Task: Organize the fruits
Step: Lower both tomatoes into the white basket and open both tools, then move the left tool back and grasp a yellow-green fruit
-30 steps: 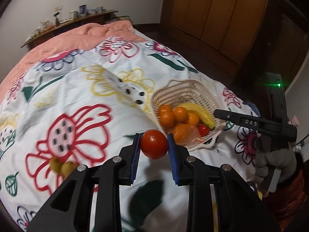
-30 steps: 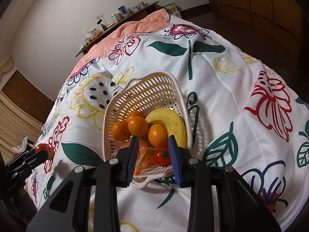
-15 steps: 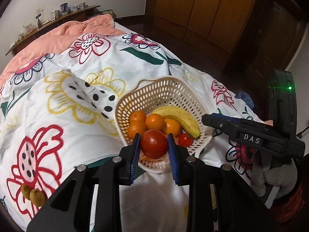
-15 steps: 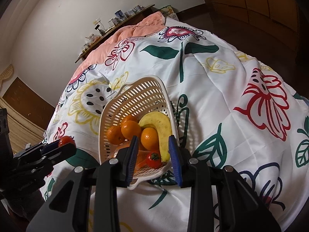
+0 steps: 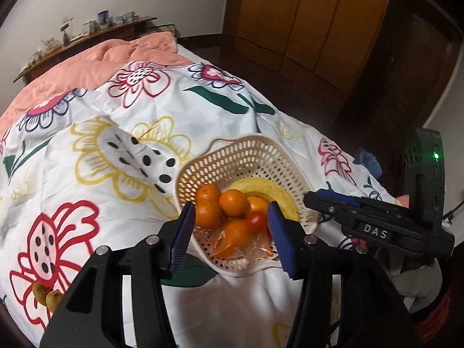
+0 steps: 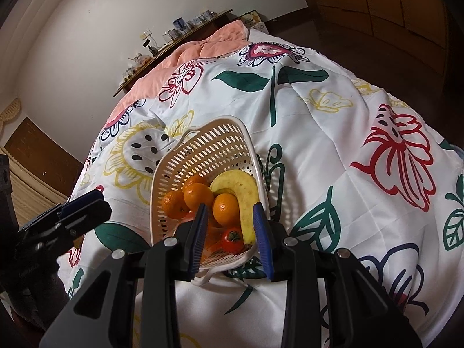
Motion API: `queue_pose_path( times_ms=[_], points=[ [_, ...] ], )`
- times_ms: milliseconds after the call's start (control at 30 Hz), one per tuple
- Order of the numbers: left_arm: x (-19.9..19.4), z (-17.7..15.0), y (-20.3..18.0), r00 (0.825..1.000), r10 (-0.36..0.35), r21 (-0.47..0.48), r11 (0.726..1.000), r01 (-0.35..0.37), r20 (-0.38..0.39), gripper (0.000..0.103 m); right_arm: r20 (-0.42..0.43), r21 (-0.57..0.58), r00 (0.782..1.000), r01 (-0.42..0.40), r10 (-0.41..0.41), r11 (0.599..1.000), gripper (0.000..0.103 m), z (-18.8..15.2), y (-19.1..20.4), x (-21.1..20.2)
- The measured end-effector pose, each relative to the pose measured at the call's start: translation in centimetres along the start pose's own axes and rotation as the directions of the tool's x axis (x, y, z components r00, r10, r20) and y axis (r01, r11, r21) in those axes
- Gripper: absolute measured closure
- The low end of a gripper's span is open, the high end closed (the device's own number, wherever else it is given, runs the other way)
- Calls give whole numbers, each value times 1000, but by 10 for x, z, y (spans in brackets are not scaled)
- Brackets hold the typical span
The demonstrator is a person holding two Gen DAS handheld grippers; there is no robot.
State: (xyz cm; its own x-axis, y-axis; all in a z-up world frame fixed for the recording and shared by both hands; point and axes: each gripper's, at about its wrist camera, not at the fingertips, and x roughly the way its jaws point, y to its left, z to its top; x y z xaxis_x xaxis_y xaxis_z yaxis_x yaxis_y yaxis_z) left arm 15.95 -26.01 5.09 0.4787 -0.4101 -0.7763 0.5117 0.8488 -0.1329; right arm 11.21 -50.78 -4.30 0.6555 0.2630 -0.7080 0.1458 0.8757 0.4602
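**Left tool opened over basket, tomato out of its jaws**

Left tool (image 5: 230, 232) sat just above the near rim of the basket (image 5: 261, 150), pointing steeply down. Its jaws had just been opening; they stood apart, nothing between the blue pads, only basket contents visible through the gap. No fruit touching either pad.

Right tool (image 6: 232, 236) was at the basket's near edge too, jaws narrow, not pressing on anything I could make out. The basket rim and fruit showed in the gap between the pads, but contact couldn't be confirmed. Read it as drawn together and empty.

Basket was a cream perforated plastic one, lying on the flowered bedspread (image 5: 116, 203), tilted so its open side faced the cameras. Inside:
- several oranges (image 5: 233, 203) piled toward the left side
- a banana (image 6: 243, 191) curved along the right wall
- a red tomato (image 5: 255, 221) low in the pile, beside the oranges, in the left wrist view
- a small tomato (image 6: 231, 239) with a green stem cap near the front rim, in the right wrist view
- some crinkled clear wrap (image 5: 246, 246) on the basket floor

Two small yellow-brown fruits (image 5: 47, 291) lay on the bedspread well left of the basket, outside it.

Pink duvet (image 5: 87, 66) covered the far end of the bed.
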Motion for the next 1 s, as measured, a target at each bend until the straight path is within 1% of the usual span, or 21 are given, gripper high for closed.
queue_pose_path(
  times_ms=[133,233,400,500,767,1000],
  points=[
    [-5,-1,12,1000,20,-36,999,-20,3,47,5,-3,1000,-4,4,1000,71,1,2,-2],
    [-8,-3,20,999,36,-64,997,-36,5,41,13,-1,1000,-3,3,1000,71,1,2,-4],
    [-16,-7,29,998,61,-86,995,-60,14,38,19,-3,1000,-5,5,1000,71,1,4,-6],
    [-20,-11,32,997,71,-97,993,-69,16,33,15,-7,1000,-11,11,1000,71,0,5,-5],
    [-31,-17,41,994,101,-110,989,-97,29,32,18,-15,1000,-17,17,1000,70,0,10,-6],
    [-50,-23,62,989,140,-144,981,-131,55,32,14,-27,1000,-26,26,999,70,-2,16,-6]
  ],
)
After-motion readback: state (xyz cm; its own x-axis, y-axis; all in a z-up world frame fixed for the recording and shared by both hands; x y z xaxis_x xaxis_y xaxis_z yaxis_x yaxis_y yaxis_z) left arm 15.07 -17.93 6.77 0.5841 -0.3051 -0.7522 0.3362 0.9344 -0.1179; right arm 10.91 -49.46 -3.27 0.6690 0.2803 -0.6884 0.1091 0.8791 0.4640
